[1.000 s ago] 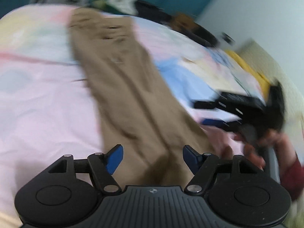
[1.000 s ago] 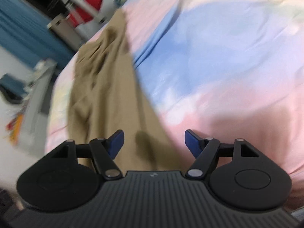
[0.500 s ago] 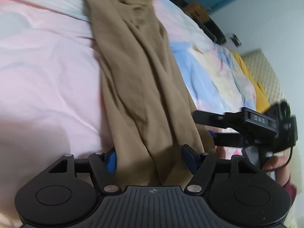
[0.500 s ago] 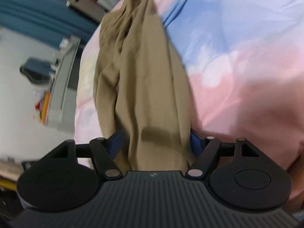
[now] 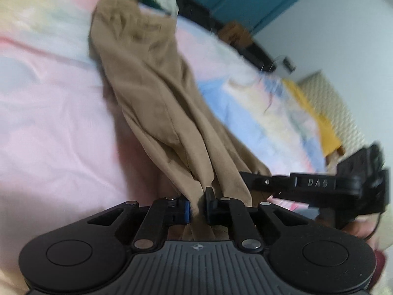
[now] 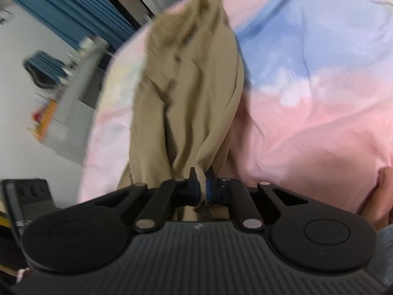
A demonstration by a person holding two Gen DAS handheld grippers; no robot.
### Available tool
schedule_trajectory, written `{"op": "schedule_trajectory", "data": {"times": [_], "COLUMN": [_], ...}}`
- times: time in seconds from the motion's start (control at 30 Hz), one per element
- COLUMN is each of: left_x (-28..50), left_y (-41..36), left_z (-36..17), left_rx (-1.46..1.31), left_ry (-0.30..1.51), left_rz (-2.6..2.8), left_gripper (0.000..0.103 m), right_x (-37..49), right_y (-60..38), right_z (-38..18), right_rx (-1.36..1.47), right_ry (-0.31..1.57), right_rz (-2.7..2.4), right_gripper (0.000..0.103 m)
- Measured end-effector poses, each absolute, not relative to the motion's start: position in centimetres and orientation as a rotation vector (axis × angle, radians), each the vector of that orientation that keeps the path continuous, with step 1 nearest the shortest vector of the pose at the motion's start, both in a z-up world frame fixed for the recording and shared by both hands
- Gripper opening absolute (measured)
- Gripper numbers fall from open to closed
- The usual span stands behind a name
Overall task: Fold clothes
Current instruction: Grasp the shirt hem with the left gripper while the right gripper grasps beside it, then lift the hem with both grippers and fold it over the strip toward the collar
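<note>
- Left wrist view: tan trousers (image 5: 152, 93) lie lengthwise on the pastel bedsheet (image 5: 54, 113), far end resting flat near the top of the bed, near end gathered and raised off the sheet.
- Left gripper (image 5: 197, 207) is clamped narrow on a bunched edge of the near end; cloth fans out from the pinch in several folds.
- Right gripper (image 6: 202, 191) is likewise closed tight on a wad of the same near end, seen from its own camera; in the left view it shows just beside the left one, at the cloth's right edge (image 5: 314, 184).
- Judgement: step in hand looks like carrying the held end over toward the far end to halve the length. Both views are blurred, so exact layers in each pinch cannot be told.
- To do it well: keep the two grips level and spread apart so the held edge is taut, not roped.
- Keep the far end anchored on the sheet; lift gently so it does not drag.
- Lay the held edge square on the far edge, then release.
- Risk: bunched pinches may leave creases; smoothing may be needed.
</note>
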State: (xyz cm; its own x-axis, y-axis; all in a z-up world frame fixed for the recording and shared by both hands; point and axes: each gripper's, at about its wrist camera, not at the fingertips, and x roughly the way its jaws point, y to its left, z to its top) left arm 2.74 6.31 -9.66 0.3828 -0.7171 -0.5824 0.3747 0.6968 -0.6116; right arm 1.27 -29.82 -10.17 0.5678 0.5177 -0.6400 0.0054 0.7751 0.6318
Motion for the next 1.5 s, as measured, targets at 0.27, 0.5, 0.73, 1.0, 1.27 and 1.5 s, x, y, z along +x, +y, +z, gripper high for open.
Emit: {"op": "schedule_trajectory", "data": {"times": [0.27,0.5,0.73,1.0,1.27,1.5], "left_x": [0.5,-6.6,-3.3,5.0,15.8,23.6], "left_y": [7.2,8.8,8.5,7.6,6.6,6.2], "left_z": [-0.7,1.6,0.8,0.1,-4.3,-11.4], "left_rx": [-0.45,-0.455,-0.454,-0.455,-0.445,-0.419], "left_ry": [0.764,0.739,0.71,0.66,0.681,0.761], "left_rz": [-0.708,-0.749,-0.725,-0.677,-0.577,-0.492], "left_gripper": [0.01,0.009,0.01,0.01,0.011,0.012], "right_x": [0.1,-5.0,-8.9,1.0,14.5,22.2], "right_y": [-31.5,-33.1,-34.2,-33.3,-31.6,-30.6], "right_z": [-1.1,1.1,-2.2,-1.4,-4.8,-11.2], "right_rx": [0.658,0.629,0.693,0.727,0.72,0.66], "right_ry": [0.689,0.62,0.67,0.607,0.638,0.732], "right_rz": [0.459,0.55,0.58,0.488,0.338,0.262], "right_gripper": [0.008,0.008,0.008,0.008,0.008,0.008]}}
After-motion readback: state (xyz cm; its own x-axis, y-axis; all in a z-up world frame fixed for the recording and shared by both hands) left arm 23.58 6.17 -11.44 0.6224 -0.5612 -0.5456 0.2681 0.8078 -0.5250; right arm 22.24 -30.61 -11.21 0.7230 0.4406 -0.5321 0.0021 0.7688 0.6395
